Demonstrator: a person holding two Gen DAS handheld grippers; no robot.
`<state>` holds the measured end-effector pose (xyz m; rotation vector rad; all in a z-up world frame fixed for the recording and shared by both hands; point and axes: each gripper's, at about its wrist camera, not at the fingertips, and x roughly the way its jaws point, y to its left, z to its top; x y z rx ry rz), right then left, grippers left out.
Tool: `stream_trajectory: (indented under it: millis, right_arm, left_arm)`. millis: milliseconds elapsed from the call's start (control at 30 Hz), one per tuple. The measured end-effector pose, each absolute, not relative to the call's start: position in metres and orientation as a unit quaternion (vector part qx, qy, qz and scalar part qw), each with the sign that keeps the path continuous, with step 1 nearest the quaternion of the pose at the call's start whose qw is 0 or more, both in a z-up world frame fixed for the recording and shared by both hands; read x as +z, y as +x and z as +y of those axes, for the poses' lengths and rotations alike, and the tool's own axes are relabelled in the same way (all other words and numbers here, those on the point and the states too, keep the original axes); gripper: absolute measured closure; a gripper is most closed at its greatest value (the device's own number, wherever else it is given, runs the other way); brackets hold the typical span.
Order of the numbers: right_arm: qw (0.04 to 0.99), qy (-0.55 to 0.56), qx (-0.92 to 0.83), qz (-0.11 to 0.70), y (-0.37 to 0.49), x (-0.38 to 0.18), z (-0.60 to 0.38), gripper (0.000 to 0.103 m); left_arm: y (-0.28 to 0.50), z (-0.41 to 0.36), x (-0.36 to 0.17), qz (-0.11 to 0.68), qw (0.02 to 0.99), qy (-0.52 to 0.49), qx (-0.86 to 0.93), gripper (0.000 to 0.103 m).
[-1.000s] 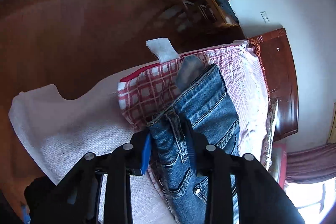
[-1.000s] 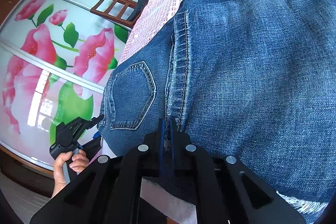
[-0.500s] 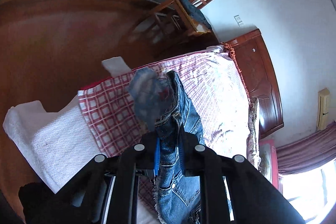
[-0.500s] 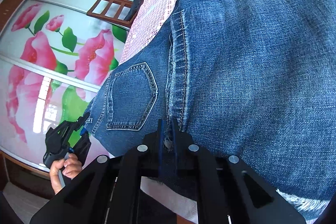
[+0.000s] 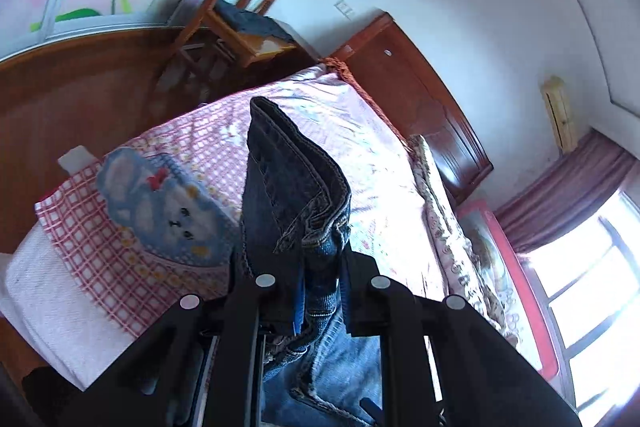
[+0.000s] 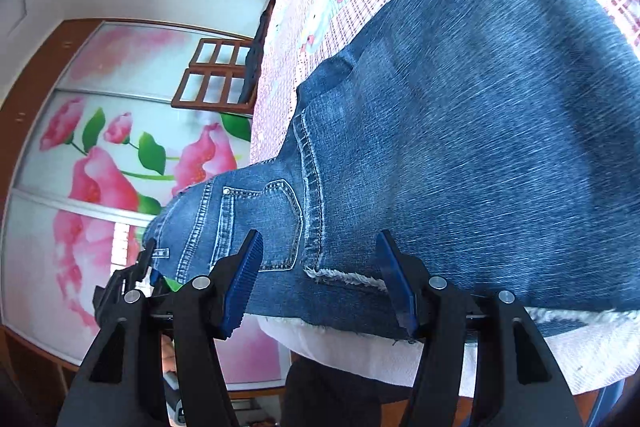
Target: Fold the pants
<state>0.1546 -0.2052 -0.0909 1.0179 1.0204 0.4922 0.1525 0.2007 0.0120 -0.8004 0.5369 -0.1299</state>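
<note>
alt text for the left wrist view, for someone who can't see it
The left gripper is shut on a bunched waistband of blue jeans, raised above a bed with a pink checked cover. A wooden chair and headboard stand behind.

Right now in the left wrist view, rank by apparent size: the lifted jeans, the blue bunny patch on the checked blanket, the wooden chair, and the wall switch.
1. Jeans, though nearness to the camera inflates them.
2. Blue bunny patch and wooden chair: too alike to rank.
3. Wall switch, smallest by far.
</note>
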Motion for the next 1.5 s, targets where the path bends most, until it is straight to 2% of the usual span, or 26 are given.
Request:
stream_trajectory:
  millis: [200, 267, 500, 867, 967, 1367, 1500]
  right_arm:
    - [0.715, 0.510, 0.227, 0.421, 0.153, -0.078, -0.240, 0.045]
    - [0.708, 0.534, 0.226, 0.403, 0.153, -0.076, -0.250, 0.040]
    - [0.692, 0.574, 0.227, 0.374, 0.150, -0.077, -0.269, 0.028]
    - [0.673, 0.611, 0.199, 0.366, 0.148, -0.099, -0.290, 0.027]
    - [0.686, 0.592, 0.196, 0.375, 0.152, -0.097, -0.292, 0.025]
    - [0.768, 0.390, 0.201, 0.467, 0.201, -0.075, -0.230, 0.024]
    - [0.774, 0.352, 0.204, 0.485, 0.205, -0.081, -0.217, 0.043]
  left_arm:
    - [0.148, 0.119, 0.037, 0.269, 0.895, -0.314, -0.167, 0.091]
    - [0.149, 0.095, 0.036, 0.280, 0.893, -0.294, -0.193, 0.091]
    - [0.151, 0.025, -0.001, 0.341, 0.878, -0.232, -0.244, 0.090]
    - [0.150, -0.017, -0.055, 0.408, 0.864, -0.163, -0.246, 0.090]
    - [0.150, -0.017, -0.059, 0.415, 0.862, -0.155, -0.245, 0.090]
    - [0.148, -0.027, -0.058, 0.429, 0.863, -0.132, -0.232, 0.089]
    - [0.150, -0.037, -0.055, 0.433, 0.862, -0.128, -0.229, 0.089]
